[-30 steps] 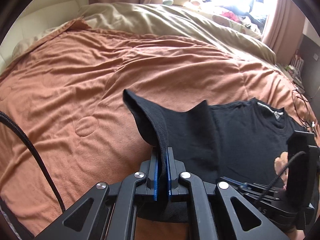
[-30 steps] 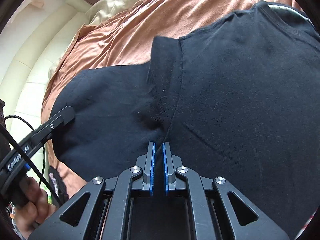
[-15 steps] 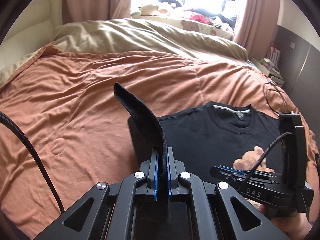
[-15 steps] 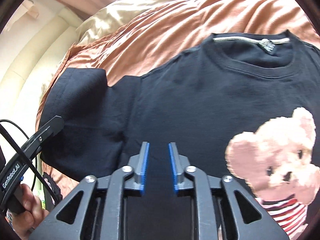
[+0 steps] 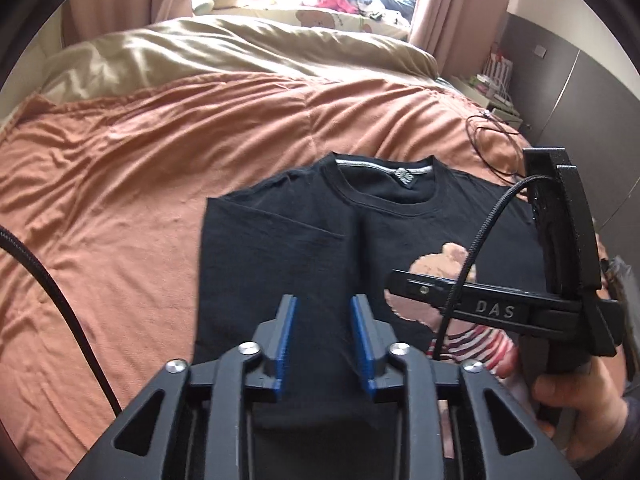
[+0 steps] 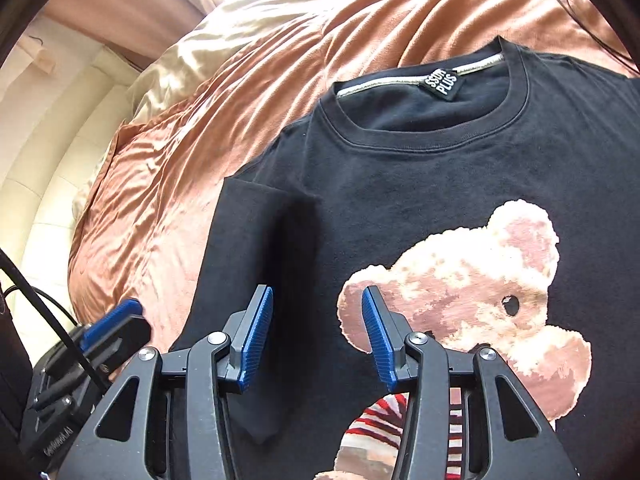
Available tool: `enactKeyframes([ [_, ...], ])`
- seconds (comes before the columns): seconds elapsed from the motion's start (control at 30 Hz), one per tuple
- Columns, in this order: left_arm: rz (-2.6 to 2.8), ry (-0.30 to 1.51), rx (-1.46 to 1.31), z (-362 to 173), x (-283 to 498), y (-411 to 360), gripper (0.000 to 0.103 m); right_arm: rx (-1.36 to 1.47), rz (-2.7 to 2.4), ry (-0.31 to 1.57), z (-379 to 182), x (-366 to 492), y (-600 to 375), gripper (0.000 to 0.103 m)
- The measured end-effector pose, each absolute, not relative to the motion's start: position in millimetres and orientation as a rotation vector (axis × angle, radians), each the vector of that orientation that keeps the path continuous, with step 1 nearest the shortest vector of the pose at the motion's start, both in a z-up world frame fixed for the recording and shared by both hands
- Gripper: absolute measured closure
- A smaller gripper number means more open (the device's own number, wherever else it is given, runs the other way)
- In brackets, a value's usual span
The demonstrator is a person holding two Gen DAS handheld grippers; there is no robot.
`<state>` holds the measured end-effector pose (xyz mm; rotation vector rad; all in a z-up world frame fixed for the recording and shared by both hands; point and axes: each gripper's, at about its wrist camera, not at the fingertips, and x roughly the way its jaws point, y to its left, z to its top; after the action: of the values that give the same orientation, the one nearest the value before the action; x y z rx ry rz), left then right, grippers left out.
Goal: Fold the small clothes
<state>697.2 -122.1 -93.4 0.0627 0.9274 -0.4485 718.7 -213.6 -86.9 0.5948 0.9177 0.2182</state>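
From the left wrist, the left claw hangs over the black tee, its blue jaws parting with nothing pinched between them; the cloth lies flat on the bed beneath and ahead of it. The tee's left side is folded in over the body, leaving a straight edge just left of the claw and a sleeve seam running slantwise ahead. The right claw pokes in from the right, held by a hand, above the bear print. Left of the claw the orange cover is bare and wide; a thin loop of wire lies far ahead to the right, near the bed's edge. From the right wrist, the right claw is likewise letting go, jaws spreading, empty, with the folded flap under its left finger and the bear print under and right of its right one. The collar sits well ahead. The left claw shows low on the left. I'd judge the first side fold just laid; doing it well means lifting both claws straight off so the flap doesn't drag, then matching the other side to the same line. The tee's right edge runs out of view, so the room there is unclear.
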Motion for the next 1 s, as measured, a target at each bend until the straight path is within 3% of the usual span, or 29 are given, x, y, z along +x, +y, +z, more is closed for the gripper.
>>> enactKeyframes([
  [0.3,-0.319,0.967,0.053,-112.7,709.1,-76.8,0.069,0.533,0.205,0.933,-98.7,738.9,-198.6,0.059],
  [0.37,-0.298,0.988,0.052,-121.8,711.7,-67.5,0.069,0.477,0.160,0.917,-97.1,739.0,-194.7,0.072],
  [0.4,-0.287,0.998,0.051,-126.4,711.7,-63.0,0.069,0.437,0.115,0.911,-96.2,739.2,-192.9,0.085],
  [0.43,-0.277,1.010,0.050,-132.1,711.1,-58.1,0.069,0.432,0.109,0.909,-96.7,739.8,-192.4,0.088],
  [0.67,-0.203,1.111,0.072,-168.5,707.1,-35.7,0.069,0.383,0.057,0.916,-89.1,730.8,-187.5,0.088],
  [0.87,-0.196,1.123,0.024,-166.7,694.3,-18.6,0.067,0.326,0.068,0.896,-62.9,709.7,-179.5,0.086],
  [0.97,-0.210,1.109,0.011,-154.9,683.7,-15.0,0.067,0.300,0.086,0.882,-48.3,693.9,-177.5,0.068],
  [1.0,-0.214,1.102,0.007,-150.0,680.5,-15.3,0.067,0.294,0.087,0.877,-43.1,687.1,-178.3,0.057],
])
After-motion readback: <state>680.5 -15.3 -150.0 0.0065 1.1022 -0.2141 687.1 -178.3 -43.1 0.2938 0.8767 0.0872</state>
